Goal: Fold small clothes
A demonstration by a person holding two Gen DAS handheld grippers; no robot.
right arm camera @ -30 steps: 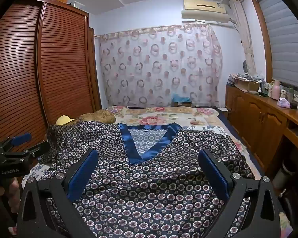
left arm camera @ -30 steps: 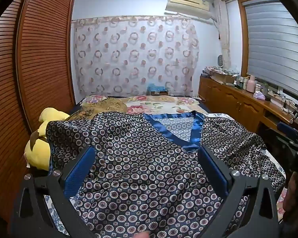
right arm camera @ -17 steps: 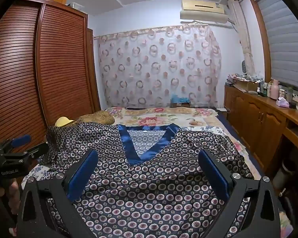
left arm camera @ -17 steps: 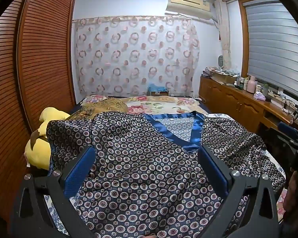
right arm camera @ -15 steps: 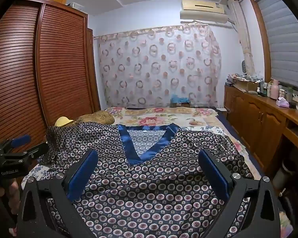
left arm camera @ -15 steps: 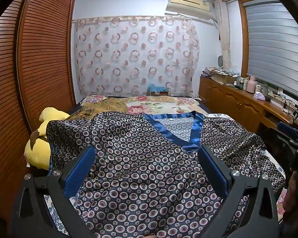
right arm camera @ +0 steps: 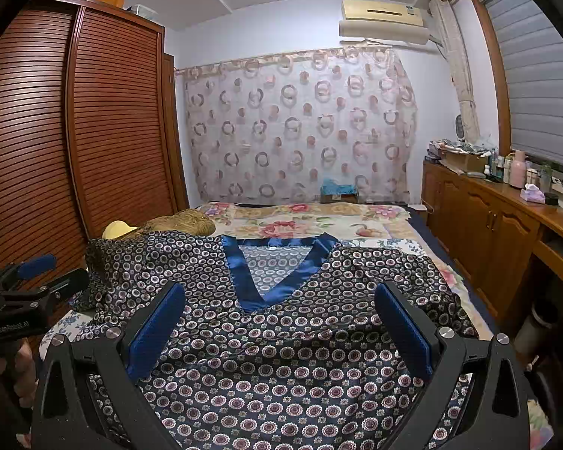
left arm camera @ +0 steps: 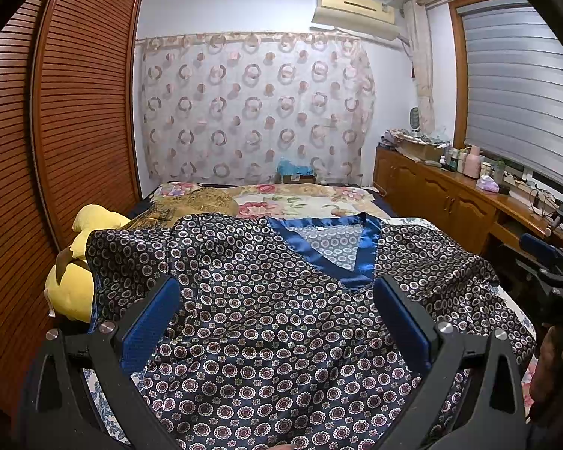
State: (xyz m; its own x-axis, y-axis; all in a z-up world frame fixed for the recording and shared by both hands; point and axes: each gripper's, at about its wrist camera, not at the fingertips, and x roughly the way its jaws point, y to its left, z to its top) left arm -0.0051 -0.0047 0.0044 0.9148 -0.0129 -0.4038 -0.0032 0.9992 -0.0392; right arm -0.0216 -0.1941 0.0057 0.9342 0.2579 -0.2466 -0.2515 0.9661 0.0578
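Observation:
A dark navy satin top (left arm camera: pixel 281 322) (right arm camera: pixel 289 341) with a circle print and a bright blue V-neck band (left arm camera: pixel 319 247) (right arm camera: pixel 277 262) lies spread flat on the bed, collar towards the far end. My left gripper (left arm camera: pixel 277 292) hovers over its left half, open, blue pads wide apart with nothing between them. My right gripper (right arm camera: pixel 277 296) hovers over the right half, also open and empty. Each gripper shows at the edge of the other's view: the right gripper (left arm camera: pixel 548 262) and the left gripper (right arm camera: pixel 41 273).
A yellow plush toy (left arm camera: pixel 82 262) and a golden-brown cushion (left arm camera: pixel 195 202) lie at the bed's left side beside the slatted wooden wardrobe (left arm camera: pixel 75 112). A floral bedspread (right arm camera: pixel 307 221) covers the far bed. A wooden cabinet (right arm camera: pixel 499 232) with bottles runs along the right wall.

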